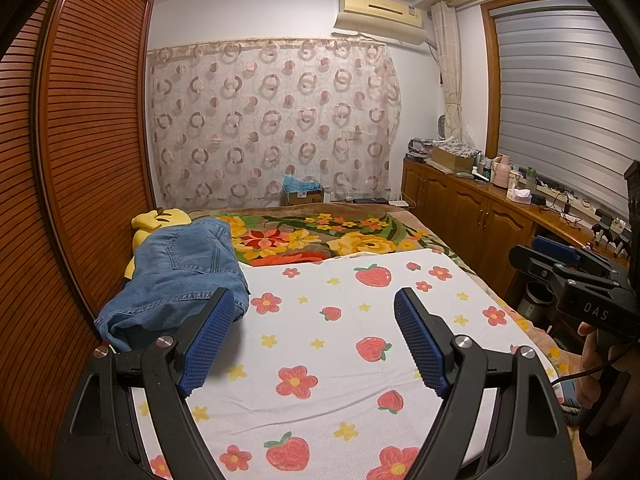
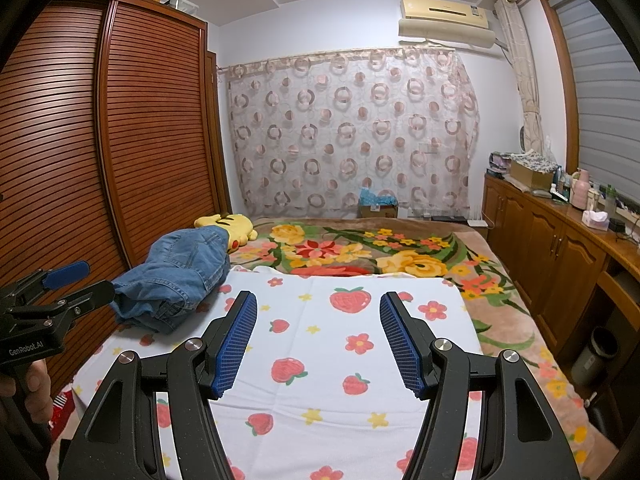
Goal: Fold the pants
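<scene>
i'm holding both grippers over the strawberry sheet [image 1: 340,320], nothing in either one. left gripper [image 1: 316,336] is hanging with its blue pads [image 1: 208,344] spread wide apart, bare sheet showing between them. right gripper [image 2: 318,340] is sitting the same way, pads [image 2: 236,344] wide apart, gripping nothing.

the jeans [image 1: 176,276] are lying in a crumpled heap at the sheet's far-left corner, partly on the sheet and partly past its far edge, unfolded, back pocket facing up. in the left wrist view the left finger is overlapping the near end of the heap, but i can't tell if it's touching the denim. in the right wrist view the jeans [image 2: 180,276] are sitting left of and beyond my left pad, apart from it.

a yellow plush toy [image 1: 160,220] is peeking out from under the far end of the jeans. beyond the sheet's far edge the floral blanket [image 1: 320,236] is covering the rest of the bed. left of the sheet a slatted wooden wardrobe [image 2: 120,140] is standing; right of it, a wooden cabinet [image 2: 560,240] with clutter on top.
</scene>
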{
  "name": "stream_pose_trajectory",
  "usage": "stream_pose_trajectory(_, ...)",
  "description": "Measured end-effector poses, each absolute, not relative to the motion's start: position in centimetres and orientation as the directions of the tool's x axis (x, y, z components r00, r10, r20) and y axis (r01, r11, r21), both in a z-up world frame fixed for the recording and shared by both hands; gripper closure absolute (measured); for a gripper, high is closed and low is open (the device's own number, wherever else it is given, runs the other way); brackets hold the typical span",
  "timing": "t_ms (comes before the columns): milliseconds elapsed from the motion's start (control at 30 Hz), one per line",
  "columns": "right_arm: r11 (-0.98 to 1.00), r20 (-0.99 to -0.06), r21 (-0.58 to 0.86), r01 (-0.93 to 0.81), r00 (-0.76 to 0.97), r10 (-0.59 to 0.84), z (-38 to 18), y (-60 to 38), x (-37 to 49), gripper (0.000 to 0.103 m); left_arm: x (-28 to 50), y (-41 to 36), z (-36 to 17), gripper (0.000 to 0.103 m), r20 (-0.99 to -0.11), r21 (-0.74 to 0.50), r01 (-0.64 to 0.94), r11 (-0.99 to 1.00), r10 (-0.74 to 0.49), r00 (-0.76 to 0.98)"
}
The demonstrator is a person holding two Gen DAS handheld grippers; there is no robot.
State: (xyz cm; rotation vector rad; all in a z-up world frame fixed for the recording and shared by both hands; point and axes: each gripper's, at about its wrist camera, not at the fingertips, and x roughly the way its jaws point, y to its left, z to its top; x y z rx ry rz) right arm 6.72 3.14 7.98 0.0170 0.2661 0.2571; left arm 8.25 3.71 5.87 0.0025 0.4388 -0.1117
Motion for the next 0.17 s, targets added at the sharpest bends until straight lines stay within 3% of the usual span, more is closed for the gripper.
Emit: stream_pose_trajectory(167, 0.967, -0.259, 0.052, -0.248, 0.932, 0.253, 8.01, 3.04, 6.61, 0.037, 8.24, 3.74, 5.84, 0.021, -0.424, -0.023, 0.108, 0.994, -0.107, 0.899)
